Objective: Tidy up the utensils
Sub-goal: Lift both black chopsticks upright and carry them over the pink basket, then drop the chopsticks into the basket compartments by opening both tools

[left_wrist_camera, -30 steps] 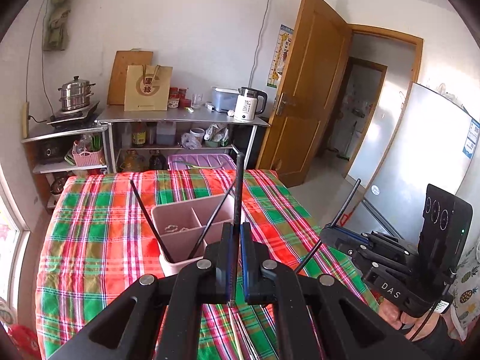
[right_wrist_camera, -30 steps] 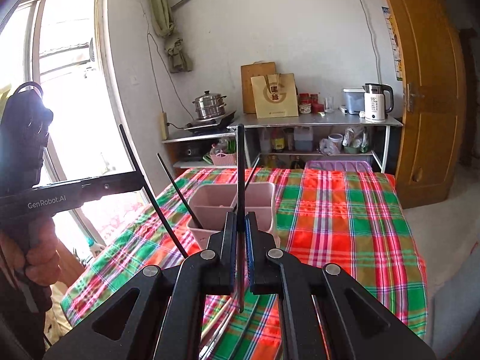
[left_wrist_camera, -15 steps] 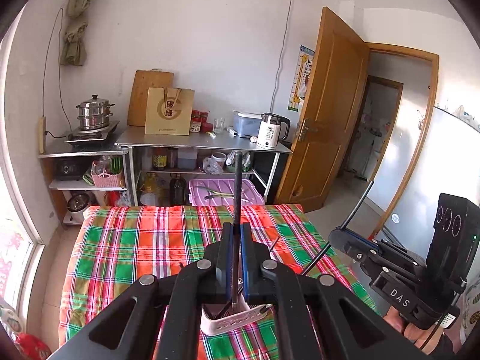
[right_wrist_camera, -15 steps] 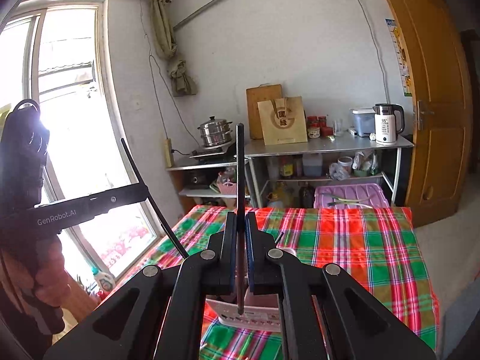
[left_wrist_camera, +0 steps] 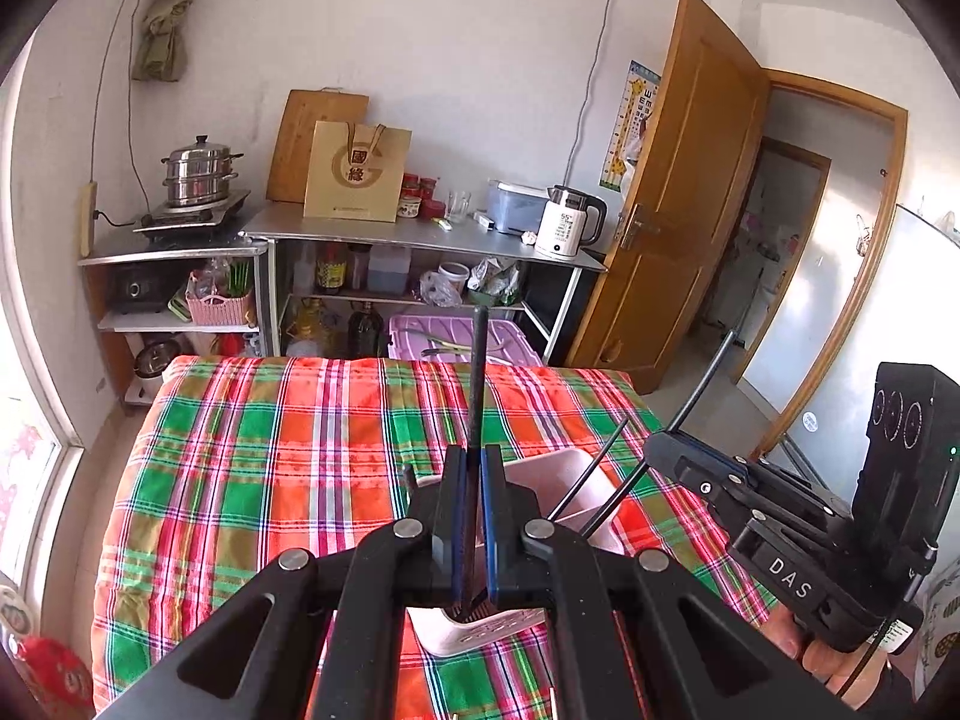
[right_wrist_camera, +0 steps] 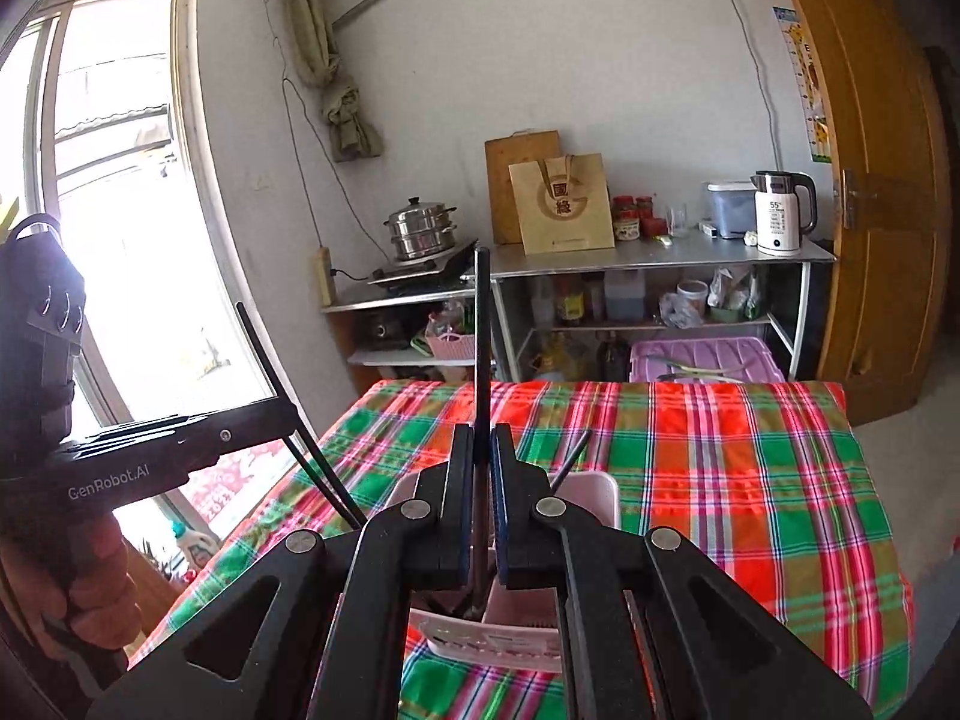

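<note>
My left gripper point(left_wrist_camera: 474, 474) is shut on a black chopstick point(left_wrist_camera: 478, 384) that stands upright between its pads. Its lower end hangs over the pink divided holder point(left_wrist_camera: 567, 480) on the plaid table. My right gripper point(right_wrist_camera: 478, 450) is likewise shut on an upright black chopstick point(right_wrist_camera: 480, 330) above the same pink holder point(right_wrist_camera: 594, 492). Other black chopsticks point(left_wrist_camera: 594, 468) lean in the holder. Each wrist view shows the other gripper from the side: the right gripper point(left_wrist_camera: 660, 450) at right, the left gripper point(right_wrist_camera: 282, 414) at left, held by a hand point(right_wrist_camera: 90, 588).
The table's plaid cloth point(left_wrist_camera: 270, 450) stretches ahead to the far edge. Beyond it stand a metal shelf point(left_wrist_camera: 420, 237) with a kettle point(left_wrist_camera: 564, 228) and a steamer pot point(left_wrist_camera: 195, 177), and a purple bin point(left_wrist_camera: 456, 345). A wooden door point(left_wrist_camera: 678, 210) is at right, a window point(right_wrist_camera: 120, 210) at left.
Both grippers have moved forward over the table, each still holding its chopstick. The pink holder, ahead of the fingers a second ago, now lies beneath them.
</note>
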Tool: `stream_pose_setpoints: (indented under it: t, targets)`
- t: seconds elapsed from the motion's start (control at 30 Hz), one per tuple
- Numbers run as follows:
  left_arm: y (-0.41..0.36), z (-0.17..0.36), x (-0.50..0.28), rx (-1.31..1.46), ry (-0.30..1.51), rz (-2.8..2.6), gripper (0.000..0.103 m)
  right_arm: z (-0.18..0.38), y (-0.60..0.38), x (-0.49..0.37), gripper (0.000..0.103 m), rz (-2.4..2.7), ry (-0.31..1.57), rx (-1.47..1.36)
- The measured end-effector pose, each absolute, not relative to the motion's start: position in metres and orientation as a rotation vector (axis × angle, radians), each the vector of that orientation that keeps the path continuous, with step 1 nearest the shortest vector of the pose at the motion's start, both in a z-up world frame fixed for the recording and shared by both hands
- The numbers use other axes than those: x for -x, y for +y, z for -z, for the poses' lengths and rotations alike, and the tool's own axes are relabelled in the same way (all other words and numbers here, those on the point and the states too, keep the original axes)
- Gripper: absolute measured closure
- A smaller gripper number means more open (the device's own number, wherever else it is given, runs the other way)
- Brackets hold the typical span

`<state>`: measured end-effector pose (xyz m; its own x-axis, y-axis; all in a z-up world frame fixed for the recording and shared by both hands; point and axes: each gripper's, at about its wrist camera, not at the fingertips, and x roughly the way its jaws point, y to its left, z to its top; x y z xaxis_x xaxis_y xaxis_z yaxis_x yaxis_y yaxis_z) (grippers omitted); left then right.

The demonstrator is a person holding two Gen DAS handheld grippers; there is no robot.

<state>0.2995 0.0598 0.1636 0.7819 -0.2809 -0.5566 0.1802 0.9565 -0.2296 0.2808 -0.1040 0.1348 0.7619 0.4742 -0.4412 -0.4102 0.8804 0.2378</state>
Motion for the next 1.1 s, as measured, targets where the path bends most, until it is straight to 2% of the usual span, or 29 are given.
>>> stream_pose_setpoints:
  t: [0.43, 0.5, 0.57, 0.7, 0.93, 1.1]
  targets:
    - [0.060, -0.115, -0.305, 0.171, 0.702, 0.247, 0.099, -0.092, -0.096, -0.285, 0.097, -0.508, 0.650, -0.104]
    - [0.060, -0.113, -0.302, 0.168, 0.697, 0.246, 0.099, -0.093, -0.100, -0.282, 0.095, -0.507, 0.650, -0.107]
    - [0.059, -0.114, -0.298, 0.164, 0.687, 0.235, 0.098, -0.096, -0.104, -0.276, 0.086, -0.510, 0.639, -0.108]
    - [0.057, -0.118, -0.280, 0.153, 0.658, 0.224, 0.097, -0.105, -0.115, -0.262, 0.085, -0.510, 0.610, -0.108]
    - [0.052, -0.127, -0.233, 0.131, 0.590, 0.209, 0.096, -0.111, -0.141, -0.222, 0.077, -0.499, 0.566, -0.109]
    - [0.042, -0.123, -0.188, 0.122, 0.545, 0.222, 0.087, -0.104, -0.160, -0.187, 0.076, -0.467, 0.554, -0.103]
